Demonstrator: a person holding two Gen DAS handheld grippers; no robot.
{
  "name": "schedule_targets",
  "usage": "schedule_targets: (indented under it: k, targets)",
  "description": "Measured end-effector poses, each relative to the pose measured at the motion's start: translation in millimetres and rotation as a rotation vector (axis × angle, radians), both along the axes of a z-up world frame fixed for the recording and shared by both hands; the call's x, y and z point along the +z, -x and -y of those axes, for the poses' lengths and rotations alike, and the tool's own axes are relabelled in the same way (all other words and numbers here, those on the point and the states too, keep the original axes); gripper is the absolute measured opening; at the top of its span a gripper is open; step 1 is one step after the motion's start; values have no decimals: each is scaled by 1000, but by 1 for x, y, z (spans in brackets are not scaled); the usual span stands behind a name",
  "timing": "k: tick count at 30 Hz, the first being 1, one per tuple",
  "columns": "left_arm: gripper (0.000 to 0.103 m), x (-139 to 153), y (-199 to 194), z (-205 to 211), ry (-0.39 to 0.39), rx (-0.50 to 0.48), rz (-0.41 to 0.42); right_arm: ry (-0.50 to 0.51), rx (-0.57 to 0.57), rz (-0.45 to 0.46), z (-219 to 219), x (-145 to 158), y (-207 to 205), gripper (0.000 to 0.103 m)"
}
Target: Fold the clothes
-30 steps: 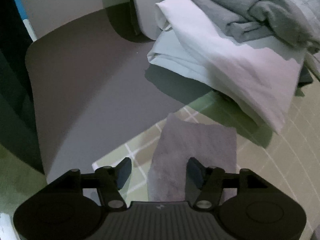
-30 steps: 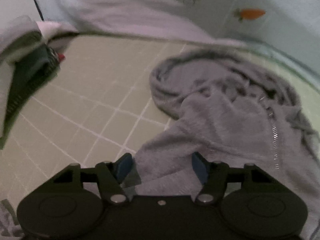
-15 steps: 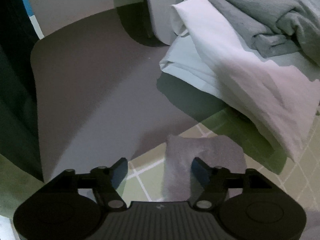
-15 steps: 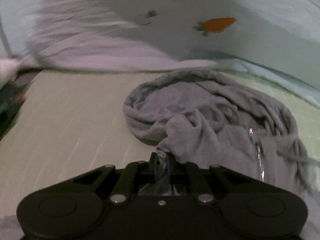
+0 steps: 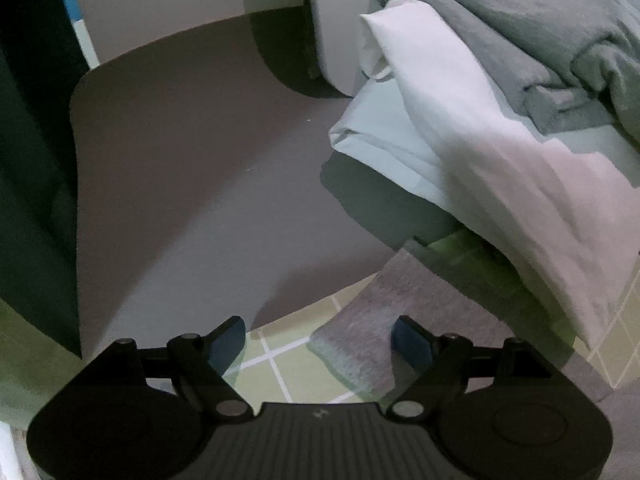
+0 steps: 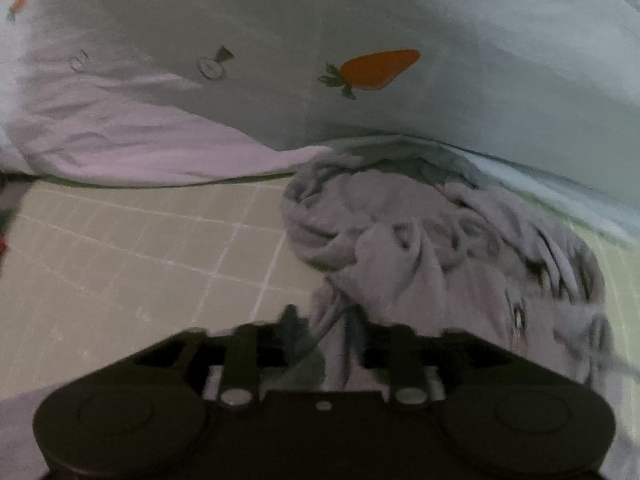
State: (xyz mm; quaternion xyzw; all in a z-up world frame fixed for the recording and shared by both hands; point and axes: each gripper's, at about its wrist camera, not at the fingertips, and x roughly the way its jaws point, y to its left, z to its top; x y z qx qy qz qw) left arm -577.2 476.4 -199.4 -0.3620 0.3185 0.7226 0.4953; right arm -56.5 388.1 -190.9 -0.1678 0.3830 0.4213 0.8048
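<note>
Grey fleece garment (image 6: 440, 264) bunched, right tool (image 6: 324, 334) pinching it, left tool (image 5: 320, 340) spread wide.

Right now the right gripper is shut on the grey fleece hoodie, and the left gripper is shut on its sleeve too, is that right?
Not quite. The right gripper is shut on the grey fleece hoodie, but the left wrist view shows the left gripper open, its fingers spread either side of the sleeve without pinching it.

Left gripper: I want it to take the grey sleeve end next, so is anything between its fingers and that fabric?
Nothing visible. The left gripper is open and the grey fleece sleeve lies bare on the checked green sheet, directly between its fingers.
</note>
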Motion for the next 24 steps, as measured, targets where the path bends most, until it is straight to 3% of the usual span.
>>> schedule_targets:
  k: [2,7,11,18,24]
  targets:
    - [80,0,-5,3,-5,-19,-32,-13,0,8,15,8,15,51]
    - [78,-1,-8,18,-3,4,-122,-26,-2,21,67,22,48,53]
    - [78,-4,3,28,2,46,-175,-23,-70,-11,124,25,62,54]
    - [79,0,31,45,15,132,-166,45,-215,-37,232,14,78,57]
    - [78,15,36,66,-1,140,-137,33,-394,-35,330,19,84,73]
